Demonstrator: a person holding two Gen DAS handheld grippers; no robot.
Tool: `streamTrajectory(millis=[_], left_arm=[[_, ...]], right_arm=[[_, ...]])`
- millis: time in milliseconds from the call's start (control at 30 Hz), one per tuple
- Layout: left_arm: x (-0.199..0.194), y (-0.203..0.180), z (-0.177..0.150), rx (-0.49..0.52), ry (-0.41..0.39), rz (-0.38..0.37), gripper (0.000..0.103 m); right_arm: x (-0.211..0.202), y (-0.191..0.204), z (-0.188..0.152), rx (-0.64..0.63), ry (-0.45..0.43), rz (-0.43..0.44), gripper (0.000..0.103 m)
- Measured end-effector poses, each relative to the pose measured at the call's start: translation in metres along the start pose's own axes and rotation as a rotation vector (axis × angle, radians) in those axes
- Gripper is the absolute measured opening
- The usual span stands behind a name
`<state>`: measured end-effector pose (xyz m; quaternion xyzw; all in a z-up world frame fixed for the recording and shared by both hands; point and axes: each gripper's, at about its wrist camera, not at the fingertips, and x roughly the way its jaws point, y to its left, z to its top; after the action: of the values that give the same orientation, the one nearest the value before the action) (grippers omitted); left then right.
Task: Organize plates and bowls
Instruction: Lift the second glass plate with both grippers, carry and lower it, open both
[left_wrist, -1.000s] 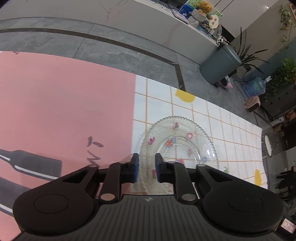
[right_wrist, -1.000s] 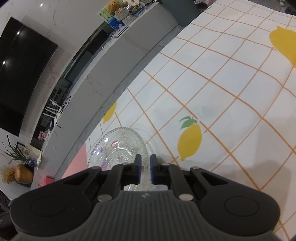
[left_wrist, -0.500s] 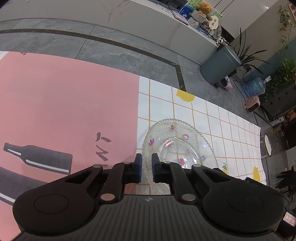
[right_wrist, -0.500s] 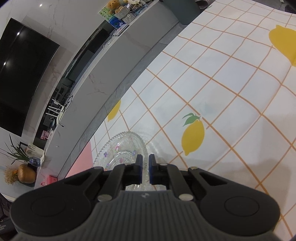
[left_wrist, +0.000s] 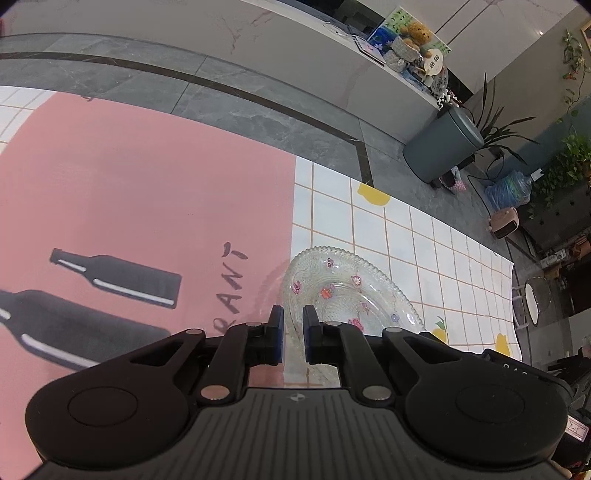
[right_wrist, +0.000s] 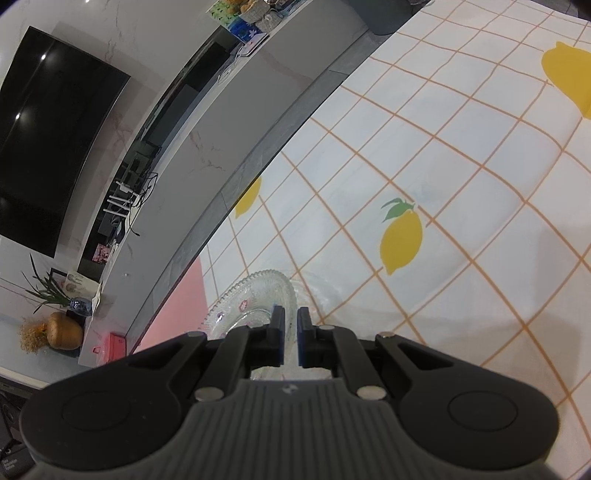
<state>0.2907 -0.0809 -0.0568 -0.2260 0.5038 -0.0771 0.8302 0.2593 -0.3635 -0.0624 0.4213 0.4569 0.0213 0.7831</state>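
A clear glass plate (left_wrist: 347, 291) with a beaded rim and small coloured flowers hangs tilted just above the table, held at two sides. In the left wrist view my left gripper (left_wrist: 293, 328) is shut on the plate's near left rim, which runs between its blue pads. The right wrist view shows the same plate (right_wrist: 258, 299) from the other side. There my right gripper (right_wrist: 290, 325) is shut on the rim, and most of the plate is hidden behind its fingers.
A pink cloth with black bottle prints (left_wrist: 147, 192) covers the table left of the plate. A white checked cloth with lemons (right_wrist: 443, 166) covers the rest. Past the table's far edge lie grey floor tiles, a grey round bin (left_wrist: 443, 147) and a long white counter.
Both grippers' jaws narrowed onto the plate's rim. The plate came up off the cloth, and the left view drew back, showing more of the pink cloth and its bottles.
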Motion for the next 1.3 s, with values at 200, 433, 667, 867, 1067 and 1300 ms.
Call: streamTrajectory(millis=[200,433,667,867,1067,1300], left_arm=[[-0.019,0.002,-0.006,-0.016,-0.028,0.007,0.011],[-0.043,0.013,-0.021,-0.042,-0.045,0.020,0.011],[-0.076,0.025,-0.044,-0.071,-0.069,0.018,0.011],[-0.091,0.041,-0.068,-0.130,-0.074,-0.005,0.012],[-0.106,0.047,-0.092,-0.134,-0.079,-0.004,0.012],[-0.115,0.058,-0.119,-0.124,-0.065,0.012,0.012]], right_arm=[[-0.009,0.007,-0.007,-0.017,0.016,0.020,0.004],[-0.024,0.017,-0.024,-0.063,0.055,0.029,0.005],[-0.049,0.031,-0.042,-0.099,0.065,0.063,0.005],[-0.065,0.035,-0.058,-0.131,0.087,0.076,0.004],[-0.075,0.032,-0.075,-0.154,0.113,0.057,0.005],[-0.079,0.028,-0.100,-0.209,0.151,0.012,0.005]])
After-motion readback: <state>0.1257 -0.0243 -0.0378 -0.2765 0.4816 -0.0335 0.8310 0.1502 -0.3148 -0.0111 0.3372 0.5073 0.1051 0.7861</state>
